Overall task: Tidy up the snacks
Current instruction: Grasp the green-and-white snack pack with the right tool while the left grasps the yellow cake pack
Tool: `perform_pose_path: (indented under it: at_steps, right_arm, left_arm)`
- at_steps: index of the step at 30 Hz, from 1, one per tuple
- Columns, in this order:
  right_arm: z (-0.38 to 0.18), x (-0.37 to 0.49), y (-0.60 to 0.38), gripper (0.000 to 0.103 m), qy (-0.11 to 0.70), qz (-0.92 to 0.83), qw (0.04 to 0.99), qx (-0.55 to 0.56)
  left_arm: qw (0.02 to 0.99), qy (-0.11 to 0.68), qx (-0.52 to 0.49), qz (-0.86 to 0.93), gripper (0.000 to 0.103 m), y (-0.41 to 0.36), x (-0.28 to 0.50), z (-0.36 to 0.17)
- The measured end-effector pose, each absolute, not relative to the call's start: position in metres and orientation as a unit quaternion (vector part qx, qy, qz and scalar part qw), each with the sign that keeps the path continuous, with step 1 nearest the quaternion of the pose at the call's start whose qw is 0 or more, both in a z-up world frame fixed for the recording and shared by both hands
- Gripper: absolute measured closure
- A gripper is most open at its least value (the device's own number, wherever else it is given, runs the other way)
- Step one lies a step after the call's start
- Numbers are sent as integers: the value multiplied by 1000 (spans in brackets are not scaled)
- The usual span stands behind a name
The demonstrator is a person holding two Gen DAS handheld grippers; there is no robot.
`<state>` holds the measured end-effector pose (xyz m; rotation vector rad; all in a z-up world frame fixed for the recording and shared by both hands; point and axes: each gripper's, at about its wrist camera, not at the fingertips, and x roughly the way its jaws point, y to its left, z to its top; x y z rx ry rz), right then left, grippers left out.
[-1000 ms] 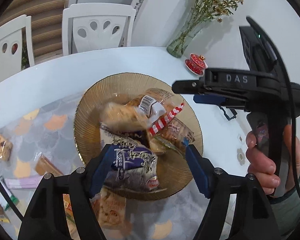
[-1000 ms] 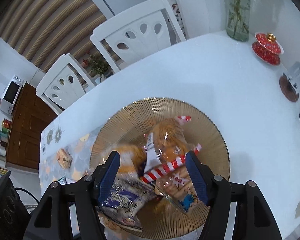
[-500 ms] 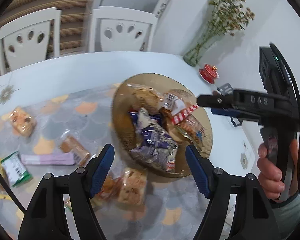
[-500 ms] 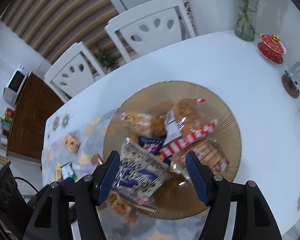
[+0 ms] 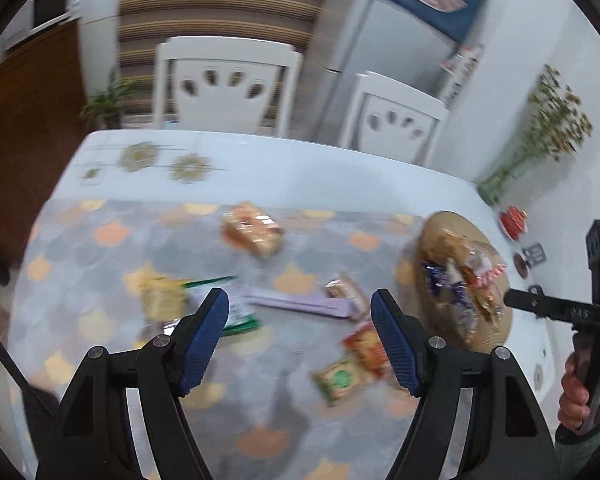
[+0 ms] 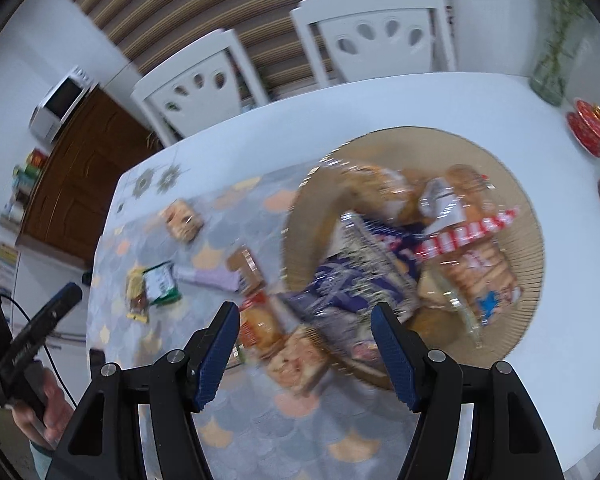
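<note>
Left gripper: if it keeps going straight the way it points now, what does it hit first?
Most likely the pale purple bar, which lies across the gap of the open, empty left gripper on the patterned mat. The green packet sits close by its left finger. Motion blur makes depth uncertain.

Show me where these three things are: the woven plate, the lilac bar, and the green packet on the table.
woven plate [image 6: 516, 184], right wrist view, bare rim at the upper right.
lilac bar [image 5: 300, 306], left wrist view, middle of the wrapper.
green packet [image 6: 161, 282], right wrist view, centre of the wrapper.
</note>
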<state>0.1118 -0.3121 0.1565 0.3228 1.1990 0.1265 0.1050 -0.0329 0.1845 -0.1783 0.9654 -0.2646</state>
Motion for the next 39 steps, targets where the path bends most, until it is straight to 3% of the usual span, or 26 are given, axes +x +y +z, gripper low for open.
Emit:
perform_pose_path:
  at_steps: [12,19,39]
  right_arm:
    - [151,110,-228,37,579,101,800,122]
    - [134,127,-177,37,594,132,784,120]
    - [19,218,-39,37,654,163,733,94]
  left_arm:
    - [875,474,-66,-76,31,33,95,171]
    - [856,507,-65,-81,31,54,102,136]
    - [804,574,-90,-128,32,72,157,35]
